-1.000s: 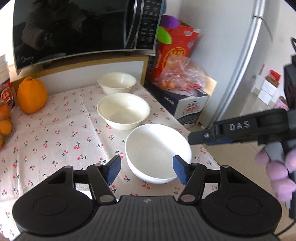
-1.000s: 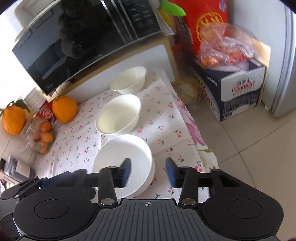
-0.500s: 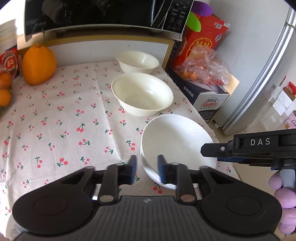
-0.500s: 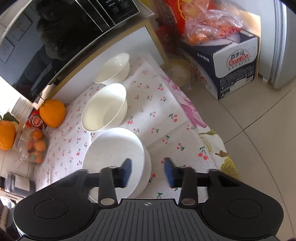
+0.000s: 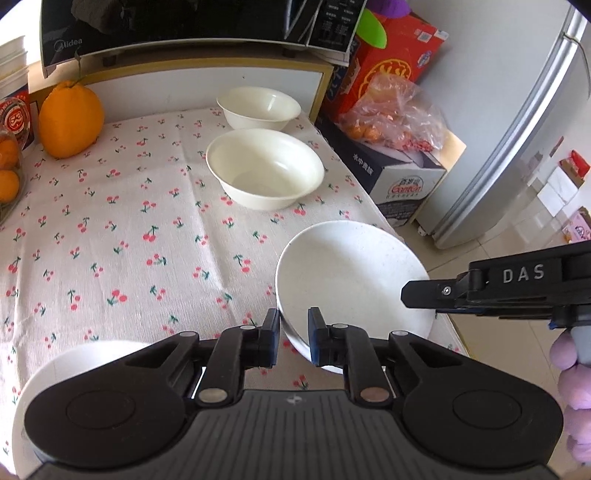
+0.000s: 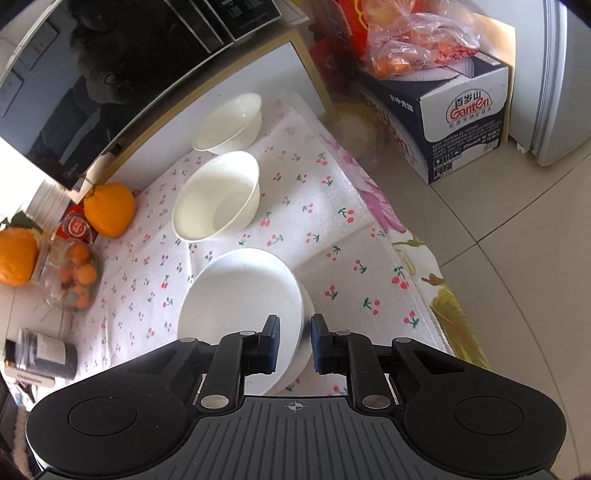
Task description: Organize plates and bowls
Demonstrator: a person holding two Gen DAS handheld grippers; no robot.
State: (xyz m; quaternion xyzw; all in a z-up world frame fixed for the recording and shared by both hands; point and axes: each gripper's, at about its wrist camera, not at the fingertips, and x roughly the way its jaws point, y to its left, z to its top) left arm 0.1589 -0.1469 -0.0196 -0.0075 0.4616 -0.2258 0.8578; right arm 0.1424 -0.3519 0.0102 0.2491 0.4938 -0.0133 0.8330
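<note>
— How did the left tongs [image 5: 292, 329] stand?

— Nearly together, clamped on the near-left rim of the large white round ceramic bowl [image 5: 351, 273] at the right edge of the cherry-print cloth-covered tabletop [image 5: 122, 236].

— And the right tongs [image 6: 294, 334]?

— Its jaws had just been closing; they pinched the same bowl's [image 6: 243, 295] right rim between the blue pads.

— The other bowls?

— A cream medium round bowl [image 5: 265, 168] sat just beyond, and a smaller cream bowl [image 5: 258, 107] behind it, near the black microwave [image 5: 192, 26].
</note>
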